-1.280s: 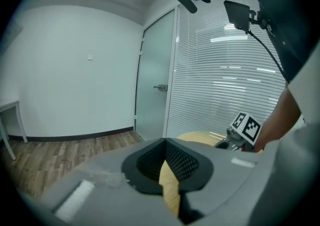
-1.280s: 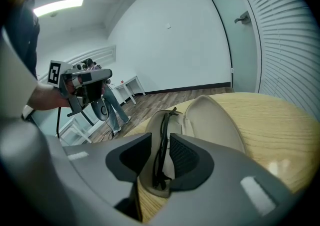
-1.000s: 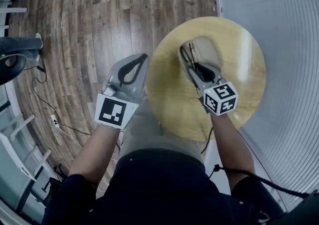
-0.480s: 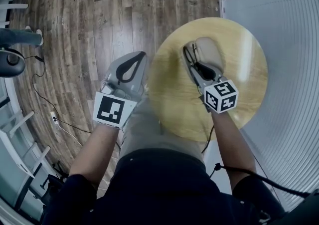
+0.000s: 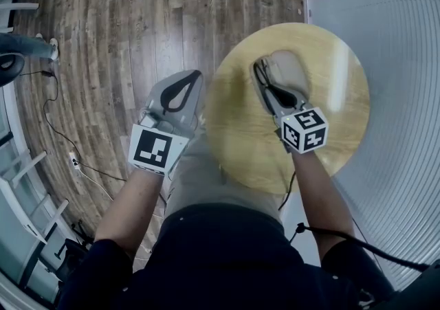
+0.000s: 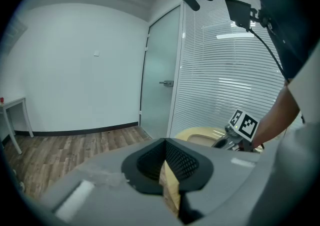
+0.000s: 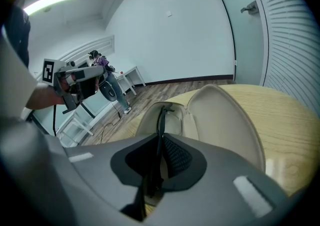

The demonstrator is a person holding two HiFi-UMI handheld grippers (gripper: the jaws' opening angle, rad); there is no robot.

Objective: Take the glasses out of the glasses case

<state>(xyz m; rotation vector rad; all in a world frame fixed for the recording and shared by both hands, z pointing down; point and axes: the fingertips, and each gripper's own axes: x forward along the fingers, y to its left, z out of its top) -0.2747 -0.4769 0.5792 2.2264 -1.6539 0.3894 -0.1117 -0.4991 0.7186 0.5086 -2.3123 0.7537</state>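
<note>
Right gripper just clamped the glasses inside the glasses case. Left gripper is shut and empty, off to the case's left. Nothing's pinning the case, so it might lift too.

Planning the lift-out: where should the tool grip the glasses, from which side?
The thin dark frame of the glasses, from above, clear of the raised lid: it stands edge-up in the case. The right tool has just been closing on it.

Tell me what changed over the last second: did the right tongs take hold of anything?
The right tongs have just been closing and now pinch the black glasses in the open case. Unchanged: the case on the round table, and the left tongs, shut and empty off its edge.
</note>
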